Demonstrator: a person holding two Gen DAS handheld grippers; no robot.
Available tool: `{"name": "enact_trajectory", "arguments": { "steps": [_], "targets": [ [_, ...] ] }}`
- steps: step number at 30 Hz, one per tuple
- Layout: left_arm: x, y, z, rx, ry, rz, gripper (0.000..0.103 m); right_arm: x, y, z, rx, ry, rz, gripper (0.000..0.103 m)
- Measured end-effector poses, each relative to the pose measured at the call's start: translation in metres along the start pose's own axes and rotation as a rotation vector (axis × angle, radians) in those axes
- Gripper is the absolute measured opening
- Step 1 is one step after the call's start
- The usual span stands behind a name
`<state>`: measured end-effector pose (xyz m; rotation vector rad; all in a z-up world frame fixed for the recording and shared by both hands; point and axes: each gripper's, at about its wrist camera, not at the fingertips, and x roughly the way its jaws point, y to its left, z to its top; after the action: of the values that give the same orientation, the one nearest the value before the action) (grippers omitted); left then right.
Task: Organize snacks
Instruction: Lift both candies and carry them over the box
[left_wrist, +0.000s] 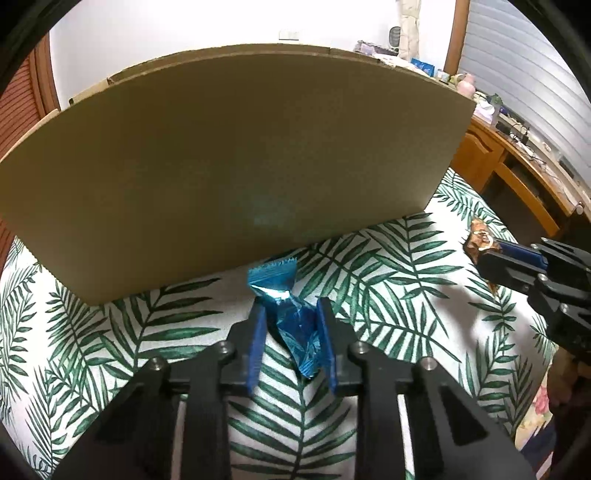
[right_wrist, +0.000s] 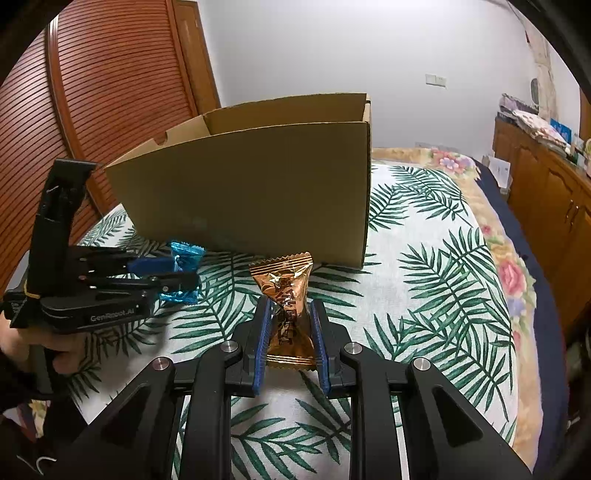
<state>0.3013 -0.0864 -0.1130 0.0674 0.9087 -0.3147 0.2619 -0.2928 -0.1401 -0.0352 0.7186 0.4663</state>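
My left gripper (left_wrist: 290, 308) is shut on a blue foil candy (left_wrist: 291, 325), held above the leaf-print cloth just in front of the cardboard box (left_wrist: 236, 173). My right gripper (right_wrist: 289, 308) is shut on an orange-brown foil candy (right_wrist: 286, 299), in front of the box's right corner (right_wrist: 258, 192). In the right wrist view the left gripper (right_wrist: 184, 271) shows at the left with the blue candy (right_wrist: 184, 254). In the left wrist view the right gripper (left_wrist: 491, 254) shows at the right edge with the brown candy (left_wrist: 478, 240). The box is open at the top; its inside is hidden.
The leaf-print cloth (right_wrist: 424, 258) covers a bed with a floral blanket (right_wrist: 513, 273) beneath. A wooden slatted headboard (right_wrist: 110, 92) stands behind the box. A wooden cabinet (right_wrist: 546, 184) with clutter lines the right side.
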Motion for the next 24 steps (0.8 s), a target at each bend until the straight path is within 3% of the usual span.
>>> {"name": "enact_trajectory", "arguments": {
  "steps": [9,24],
  "targets": [
    [-0.027,-0.001,-0.006,0.002,-0.045,-0.057,0.022,0.0,0.009,0.003,-0.006,-0.002,0.0,0.02],
    [-0.107,0.011,0.027,0.028,-0.227,-0.09,0.022,-0.026,0.023,0.042,-0.034,-0.096,0.0,0.02]
  ]
}}
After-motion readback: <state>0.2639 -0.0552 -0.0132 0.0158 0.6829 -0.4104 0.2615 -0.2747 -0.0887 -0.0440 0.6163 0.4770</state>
